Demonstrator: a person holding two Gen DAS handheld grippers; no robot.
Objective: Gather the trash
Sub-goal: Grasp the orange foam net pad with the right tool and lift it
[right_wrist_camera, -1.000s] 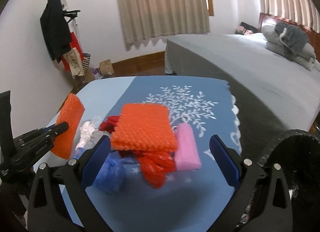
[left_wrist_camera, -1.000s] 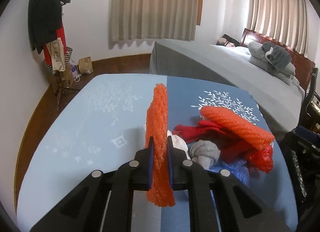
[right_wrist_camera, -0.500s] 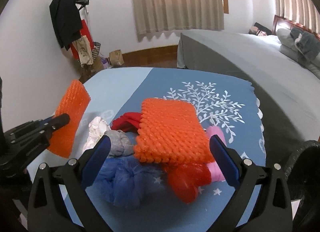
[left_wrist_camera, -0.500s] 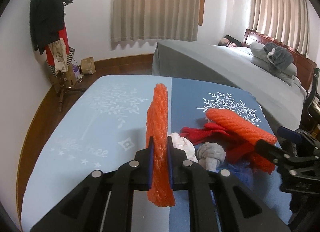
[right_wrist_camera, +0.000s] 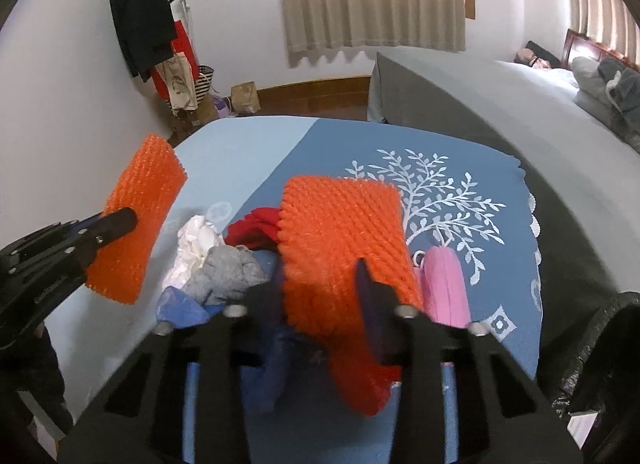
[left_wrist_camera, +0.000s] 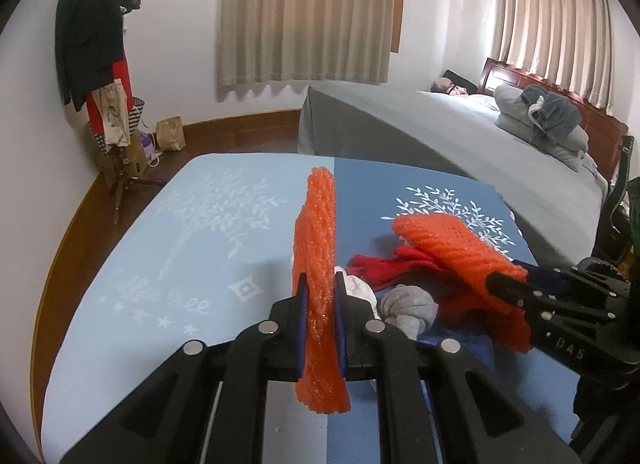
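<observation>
My right gripper has come in over the pile and its jaws have just been closing on the near edge of the flat orange foam net, which runs lengthwise away from me. The left gripper grips its own net upright. Only the right view shows the pink pouch and the black bag to the right.

Orange foam net sleeve held upright on edge, second orange sleeve flat atop rag pile
</observation>
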